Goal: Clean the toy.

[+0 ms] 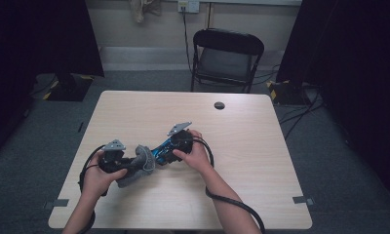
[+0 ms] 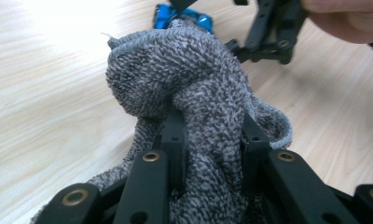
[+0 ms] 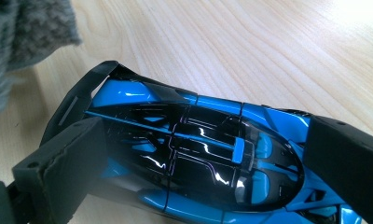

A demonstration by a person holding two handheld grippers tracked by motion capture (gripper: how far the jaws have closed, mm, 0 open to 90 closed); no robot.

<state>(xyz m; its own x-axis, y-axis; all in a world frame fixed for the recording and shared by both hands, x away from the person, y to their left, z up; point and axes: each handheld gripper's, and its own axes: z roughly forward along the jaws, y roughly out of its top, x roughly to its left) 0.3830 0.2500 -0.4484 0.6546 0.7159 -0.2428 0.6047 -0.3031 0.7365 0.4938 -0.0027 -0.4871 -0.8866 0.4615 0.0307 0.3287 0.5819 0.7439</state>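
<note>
A grey terry cloth (image 2: pixel 184 79) is bunched up between the jaws of my left gripper (image 2: pixel 212 137), which is shut on it. In the high view the cloth (image 1: pixel 143 161) sits at table centre-left, just right of the left gripper (image 1: pixel 130 165). A blue and black toy car (image 3: pixel 194 154) lies sideways on the wood between the pads of my right gripper (image 3: pixel 203 161), which is shut on it. In the high view the right gripper (image 1: pixel 167 148) holds the car (image 1: pixel 159 152) right beside the cloth. From the left gripper view the car (image 2: pixel 182 18) shows just past the cloth.
The pale wooden table (image 1: pixel 242 146) has a round dark hole (image 1: pixel 219 105) near its far edge. A black folding chair (image 1: pixel 227 53) stands behind the table. Gripper cables loop over the table's near side. Dark curtains hang at both sides.
</note>
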